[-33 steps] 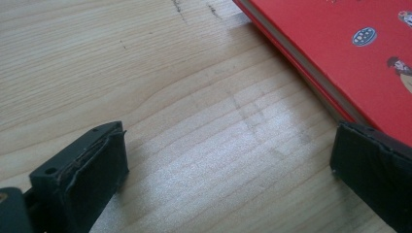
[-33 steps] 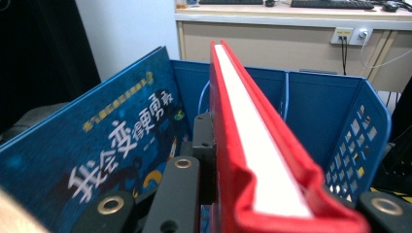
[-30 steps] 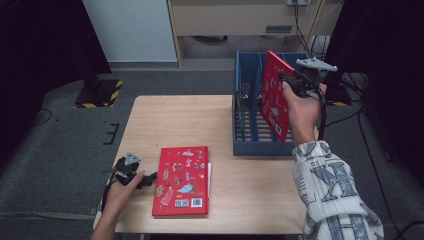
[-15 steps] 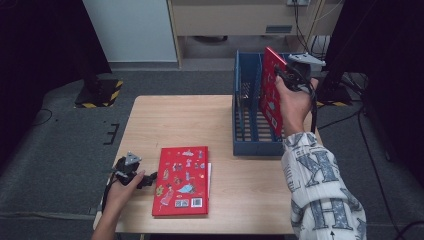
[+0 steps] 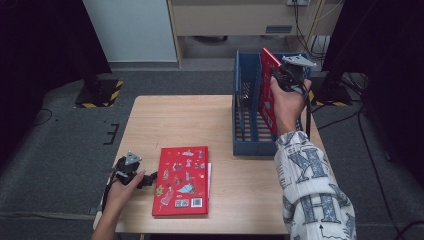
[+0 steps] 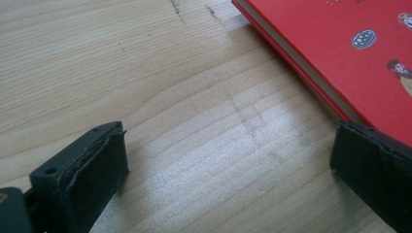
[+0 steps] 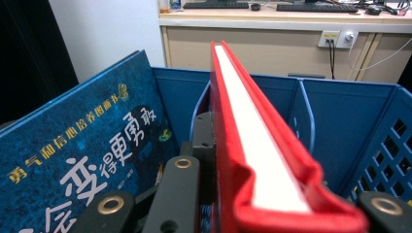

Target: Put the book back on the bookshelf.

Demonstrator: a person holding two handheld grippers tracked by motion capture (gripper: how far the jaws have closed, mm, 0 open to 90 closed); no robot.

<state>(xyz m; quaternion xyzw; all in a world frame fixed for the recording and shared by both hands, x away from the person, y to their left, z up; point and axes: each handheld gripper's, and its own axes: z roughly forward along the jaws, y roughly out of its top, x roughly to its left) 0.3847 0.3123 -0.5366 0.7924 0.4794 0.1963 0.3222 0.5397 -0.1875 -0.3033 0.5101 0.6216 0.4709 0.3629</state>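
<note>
While the right hand-held gripper (image 5: 278, 75) clamps a red book (image 5: 267, 90) by its edge, that book stands upright over the blue file rack (image 5: 242, 127) at the far right of the surface (image 5: 175, 120) — its long axis running roughly up and down, its lower end already between the rack's dividers as far as the high view lets me judge. In the right gripper view the jaws are shut tight on the cover just behind the white page block, and the red book (image 7: 257, 145) points straight away from the gripper into the rack; a dark blue book (image 7: 82, 160) leans in the compartment beside it. So the coming move looks like a plain lowering, straight down along the book's own length.

The left hand-held gripper (image 5: 145, 179) rests low on the surface, jaws standing wide with nothing between them; the second red book (image 5: 182, 181) lies flat just beside it, spine side towards the gripper — the left hand is clearly the nearer one for that.

The blue cover carries Chinese characters in yellow and white, including 勇 and 敢. The flat book shows small cartoon figures and a barcode; its lettering is too small to read.
</note>
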